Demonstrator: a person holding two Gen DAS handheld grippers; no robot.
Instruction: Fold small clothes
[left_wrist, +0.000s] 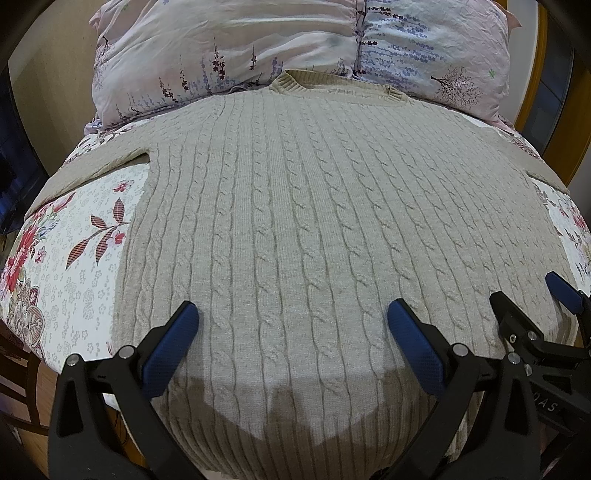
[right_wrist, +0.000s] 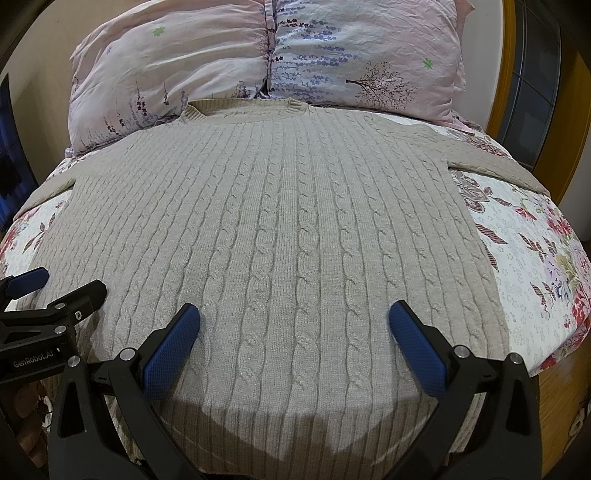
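Note:
A beige cable-knit sweater (left_wrist: 295, 206) lies flat on the bed, collar toward the pillows, sleeves spread to both sides; it also shows in the right wrist view (right_wrist: 280, 221). My left gripper (left_wrist: 293, 314) is open and empty, hovering just above the sweater near its hem. My right gripper (right_wrist: 294, 315) is open and empty above the hem too. The right gripper shows at the right edge of the left wrist view (left_wrist: 528, 291), and the left gripper at the left edge of the right wrist view (right_wrist: 64, 282).
Floral bed sheet (left_wrist: 81, 236) lies under the sweater. Two pink and lilac pillows (right_wrist: 258, 55) stand at the head of the bed. A wooden door frame (right_wrist: 506, 66) is at the right, wooden floor (right_wrist: 557, 398) beside the bed.

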